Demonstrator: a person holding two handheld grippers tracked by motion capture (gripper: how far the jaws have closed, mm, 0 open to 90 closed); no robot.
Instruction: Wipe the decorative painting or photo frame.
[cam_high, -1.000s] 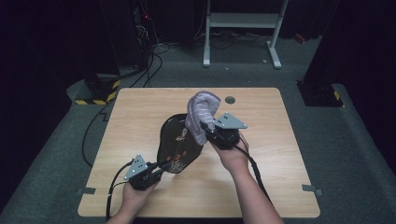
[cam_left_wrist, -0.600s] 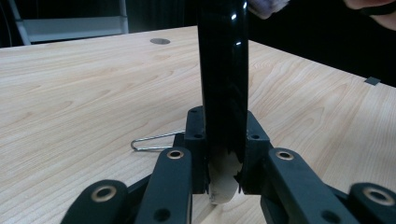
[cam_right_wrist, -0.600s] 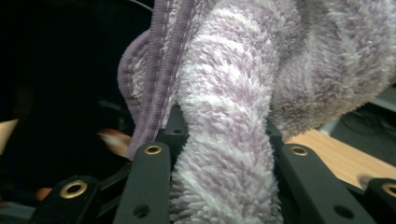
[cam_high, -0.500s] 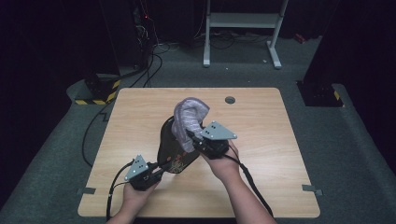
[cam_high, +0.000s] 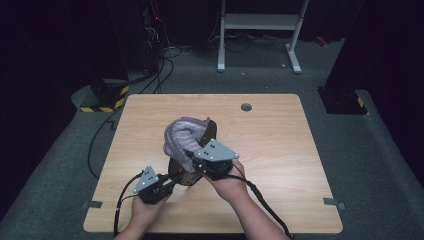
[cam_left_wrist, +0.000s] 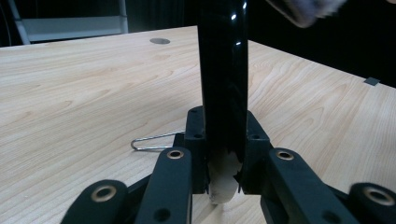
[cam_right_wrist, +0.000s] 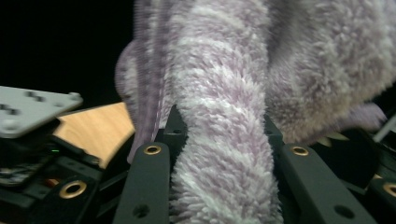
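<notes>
A glossy black flat form (cam_high: 208, 131) stands on edge on the wooden table (cam_high: 280, 150). My left gripper (cam_high: 173, 181) is shut on its near end; in the left gripper view both jaws clamp the black form (cam_left_wrist: 222, 70) upright, left gripper (cam_left_wrist: 223, 133). A fuzzy lilac-and-white striped sock (cam_high: 181, 136) is draped over the form's top. My right gripper (cam_high: 193, 161) is shut on the sock's lower edge; in the right gripper view the sock (cam_right_wrist: 219, 70) bulges between the jaws of the right gripper (cam_right_wrist: 219, 133).
A thin wire hook (cam_left_wrist: 152, 140) lies on the table beside the form. A round hole (cam_high: 245, 106) sits near the table's far edge. Beyond the table stand a white frame (cam_high: 260, 22), floor cables (cam_high: 165, 65) and a yellow-black striped base (cam_high: 104, 97).
My right gripper has moved left and toward the person, dragging the sock along the black form. The left gripper has stayed in place on the form.
</notes>
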